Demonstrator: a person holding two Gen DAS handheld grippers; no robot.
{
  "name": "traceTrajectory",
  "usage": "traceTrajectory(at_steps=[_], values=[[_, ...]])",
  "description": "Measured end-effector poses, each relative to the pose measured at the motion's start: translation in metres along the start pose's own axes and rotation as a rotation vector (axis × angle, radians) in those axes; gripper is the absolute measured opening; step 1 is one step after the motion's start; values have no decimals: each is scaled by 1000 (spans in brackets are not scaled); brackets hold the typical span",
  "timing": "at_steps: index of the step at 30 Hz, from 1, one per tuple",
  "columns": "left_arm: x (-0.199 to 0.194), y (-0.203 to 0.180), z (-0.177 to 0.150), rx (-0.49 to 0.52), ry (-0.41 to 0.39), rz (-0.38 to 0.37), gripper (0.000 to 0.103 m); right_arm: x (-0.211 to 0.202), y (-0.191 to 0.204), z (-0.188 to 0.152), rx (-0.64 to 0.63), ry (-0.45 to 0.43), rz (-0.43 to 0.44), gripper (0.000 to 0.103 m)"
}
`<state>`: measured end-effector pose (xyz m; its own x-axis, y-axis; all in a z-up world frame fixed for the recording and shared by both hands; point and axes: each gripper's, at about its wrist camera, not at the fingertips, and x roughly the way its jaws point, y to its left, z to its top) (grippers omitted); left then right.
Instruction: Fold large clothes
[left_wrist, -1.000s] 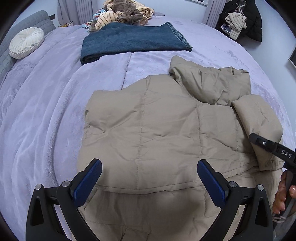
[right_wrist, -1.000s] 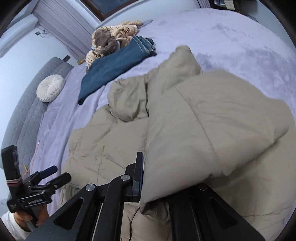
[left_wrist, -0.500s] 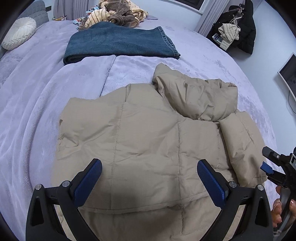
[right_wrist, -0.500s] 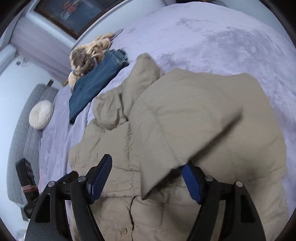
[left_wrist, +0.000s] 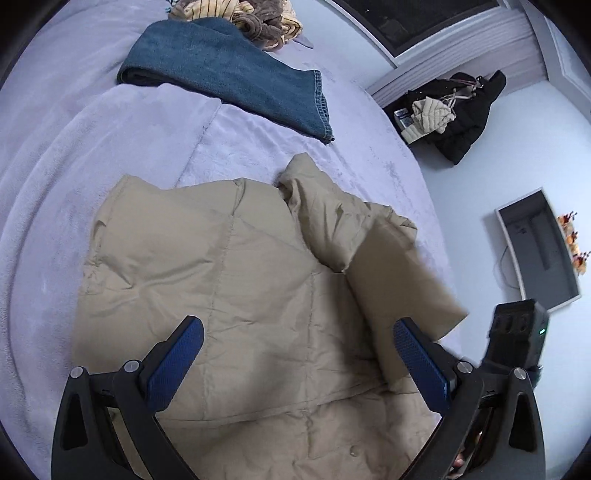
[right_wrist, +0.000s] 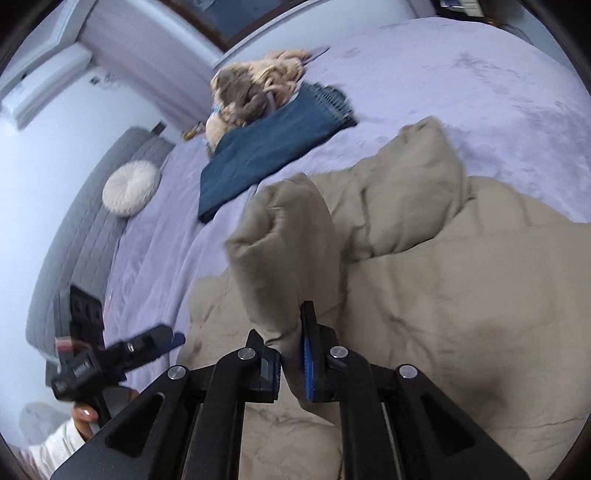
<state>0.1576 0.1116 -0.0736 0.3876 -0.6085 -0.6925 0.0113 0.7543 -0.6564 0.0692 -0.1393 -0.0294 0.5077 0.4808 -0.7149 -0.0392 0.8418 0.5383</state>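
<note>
A beige puffer jacket (left_wrist: 236, 295) lies flat on the lilac bed, back side up, its hood (left_wrist: 325, 214) bunched at the far end. My left gripper (left_wrist: 295, 354) is open and empty, hovering over the jacket's near part. My right gripper (right_wrist: 291, 354) is shut on the jacket's sleeve (right_wrist: 288, 251), which stands lifted above the jacket body (right_wrist: 461, 314). In the left wrist view the sleeve (left_wrist: 399, 295) lies folded along the jacket's right side. The left gripper also shows in the right wrist view (right_wrist: 147, 347), held by a hand at the lower left.
Folded blue jeans (left_wrist: 236, 77) lie further up the bed (left_wrist: 92, 155), with a heap of striped and brown clothes (left_wrist: 251, 14) behind. A round white cushion (right_wrist: 129, 188) rests by the grey headboard. Dark clothes (left_wrist: 458, 110) and a grey tray (left_wrist: 539, 251) are on the floor right of the bed.
My right gripper, open half a second ago, has shut on the sleeve and lifted it. The left gripper stayed open and swung its view to the right over the jacket.
</note>
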Motion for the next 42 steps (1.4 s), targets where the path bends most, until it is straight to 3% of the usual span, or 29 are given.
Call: traceTrajectory(at_steps=[2, 4, 7, 10, 12, 13, 14, 15, 16, 17, 21, 23, 26, 31, 33, 34, 35, 37, 39, 40, 41, 42], values=[[8, -3, 1, -8, 31, -54, 103, 25, 15, -11, -43, 100, -9, 43], [19, -9, -1, 5, 64, -72, 103, 37, 20, -23, -51, 159, 5, 62], [40, -17, -5, 24, 116, -91, 103, 25, 10, -34, -36, 177, 21, 63], [65, -19, -7, 31, 156, -61, 103, -9, -20, -49, 1, 154, -38, 62], [81, -21, -7, 29, 181, -42, 103, -31, -48, -64, 37, 148, -98, 53], [86, -22, -8, 33, 188, -36, 97, -42, -64, -72, 51, 149, -132, 36], [93, -25, -8, 43, 198, -29, 73, -50, -79, -79, 64, 163, -167, 26], [101, -28, -8, 53, 220, -20, 56, -54, -93, -85, 81, 182, -194, 21], [108, -31, -9, 62, 243, -3, 20, -58, -105, -90, 98, 189, -215, 11], [114, -35, -11, 72, 257, 6, 11, -62, -116, -95, 109, 183, -236, 8], [95, -53, -15, 145, 166, 60, 11, -71, -145, -86, 131, 113, -344, 7], [82, -53, -17, 171, 128, 94, 11, -79, -154, -70, 118, 45, -453, 7], [85, -40, -24, 173, 147, 142, 11, -91, -169, -50, 117, -36, -525, 4], [97, -27, -37, 186, 147, 212, 12, -69, -205, -52, 131, 45, -533, 0], [90, -30, -38, 186, 123, 254, 19, -66, -209, -53, 155, 47, -517, 0], [85, -32, -38, 198, 108, 292, 31, -69, -210, -53, 173, 49, -503, 2], [80, -34, -38, 206, 95, 321, 49, -72, -209, -53, 185, 60, -482, 5], [65, -37, -36, 216, 46, 363, 69, -82, -201, -55, 176, 88, -449, 10], [50, -38, -32, 222, 20, 365, 69, -95, -191, -62, 154, 115, -435, 27], [43, -38, -29, 221, 10, 367, 68, -104, -186, -67, 148, 116, -429, 49], [38, -40, -26, 226, -6, 366, 59, -114, -182, -72, 144, 105, -434, 59], [33, -41, -23, 235, -12, 363, 51, -123, -179, -76, 142, 80, -447, 59]])
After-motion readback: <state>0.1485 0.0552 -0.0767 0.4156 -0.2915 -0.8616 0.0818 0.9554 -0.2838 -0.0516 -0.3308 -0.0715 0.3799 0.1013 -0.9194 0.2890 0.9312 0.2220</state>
